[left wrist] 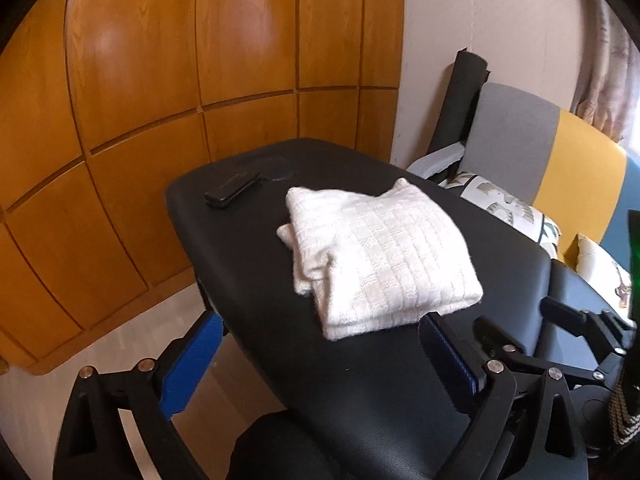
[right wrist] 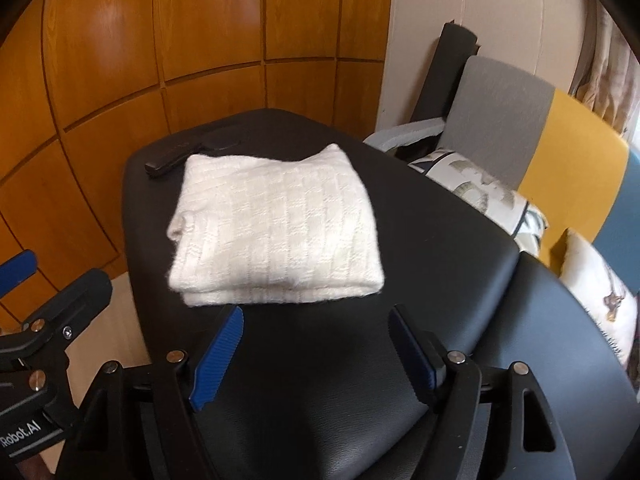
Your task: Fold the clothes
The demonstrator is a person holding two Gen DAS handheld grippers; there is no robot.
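Sweater [right wrist: 276,236], white knit, folded into a squarish stack, lying flat on black padded surface [right wrist: 460,264], dark remote [left wrist: 232,190] beyond it; left gripper [left wrist: 316,346] and right gripper [right wrist: 316,342] both spread wide, empty, just short of its near edge.

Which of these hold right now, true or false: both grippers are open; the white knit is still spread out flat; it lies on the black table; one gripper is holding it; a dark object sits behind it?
1. Both grippers are open. True: the left gripper and the right gripper each show their blue pads spread apart.
2. The white knit is spread out flat. False: the white knit is folded into a compact stack of layers.
3. It lies on the black table. True.
4. One gripper holds it. False: neither grips it.
5. A dark object sits on the table beyond the knit. True.
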